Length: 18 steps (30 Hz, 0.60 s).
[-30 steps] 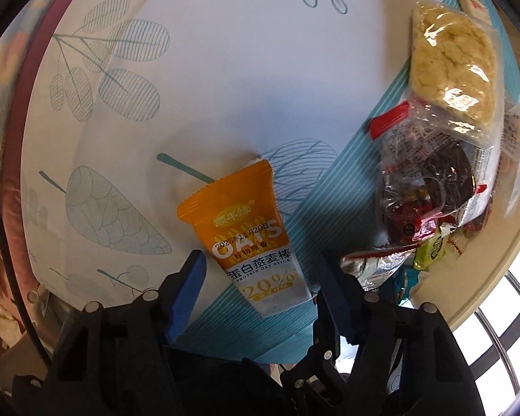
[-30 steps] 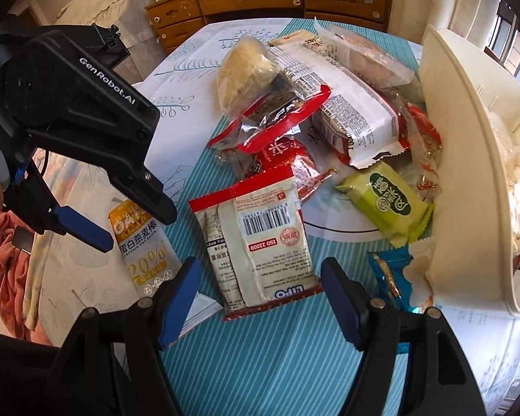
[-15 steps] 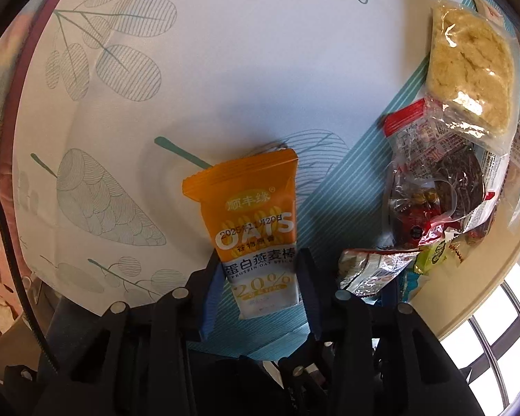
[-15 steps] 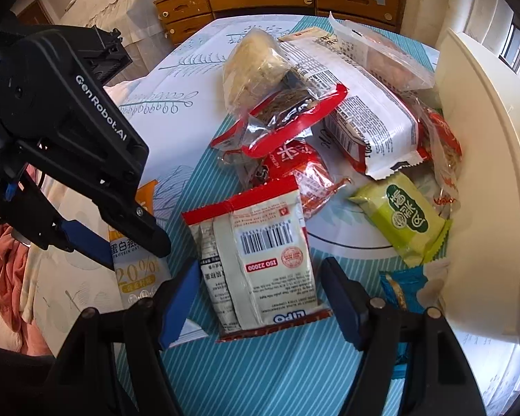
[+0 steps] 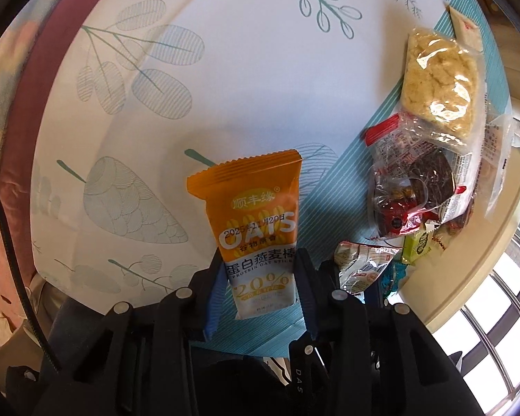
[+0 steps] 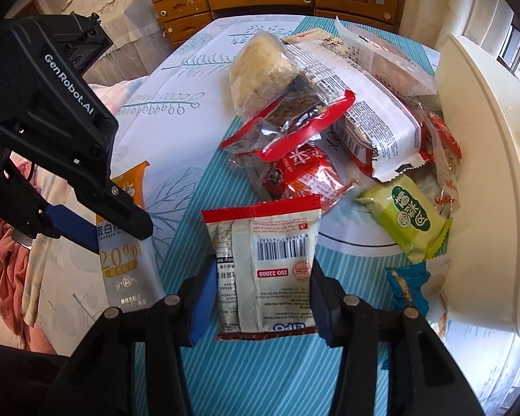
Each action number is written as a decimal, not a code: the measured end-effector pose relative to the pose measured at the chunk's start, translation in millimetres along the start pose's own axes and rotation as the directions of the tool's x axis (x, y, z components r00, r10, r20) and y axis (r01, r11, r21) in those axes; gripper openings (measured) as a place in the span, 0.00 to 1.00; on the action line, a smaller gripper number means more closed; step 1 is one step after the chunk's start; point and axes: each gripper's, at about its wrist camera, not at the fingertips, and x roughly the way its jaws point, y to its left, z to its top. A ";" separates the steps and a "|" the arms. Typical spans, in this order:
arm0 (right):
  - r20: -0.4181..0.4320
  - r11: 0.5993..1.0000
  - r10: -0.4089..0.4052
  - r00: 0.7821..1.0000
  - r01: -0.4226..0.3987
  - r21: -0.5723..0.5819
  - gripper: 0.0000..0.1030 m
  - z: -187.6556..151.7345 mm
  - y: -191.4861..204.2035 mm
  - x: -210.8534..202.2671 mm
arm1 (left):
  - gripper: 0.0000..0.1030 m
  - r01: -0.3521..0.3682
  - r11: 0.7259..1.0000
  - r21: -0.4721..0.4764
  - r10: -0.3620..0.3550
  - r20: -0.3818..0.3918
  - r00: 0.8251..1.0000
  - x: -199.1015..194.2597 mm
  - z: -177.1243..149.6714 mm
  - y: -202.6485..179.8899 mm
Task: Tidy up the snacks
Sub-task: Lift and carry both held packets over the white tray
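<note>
Gripping one packet apiece, left gripper (image 5: 258,279) jaws had closed on the orange foil oat-bar packet (image 5: 256,228), right gripper (image 6: 260,298) jaws on the white red-edged barcode packet (image 6: 263,263), likely for the cream plastic bin (image 6: 475,159).

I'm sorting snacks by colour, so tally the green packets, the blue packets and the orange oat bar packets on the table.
Orange oat bar packet: 1
Green packet: 1
Blue packet: 1
Total: 3

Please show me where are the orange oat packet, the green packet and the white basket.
orange oat packet (image 5: 256,215), left wrist view, printed front.
green packet (image 6: 407,218), right wrist view, round logo.
white basket (image 6: 475,159), right wrist view, outer wall.
</note>
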 end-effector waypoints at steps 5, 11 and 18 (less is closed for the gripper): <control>0.020 1.000 -0.003 1.000 0.003 0.018 0.48 0.7 11.3 -9.4 | 0.35 0.023 0.999 0.027 -0.024 0.043 0.999 -24.7 -6.9 6.5; 0.059 0.998 0.000 0.998 -0.004 0.062 0.48 2.2 25.7 -26.6 | 0.35 0.042 0.995 0.086 -0.052 0.125 0.991 -61.4 -8.9 10.1; 0.127 0.993 -0.016 0.992 0.001 0.119 0.48 2.6 45.2 -53.9 | 0.35 0.044 0.979 0.201 -0.091 0.235 0.968 -105.6 -24.8 22.9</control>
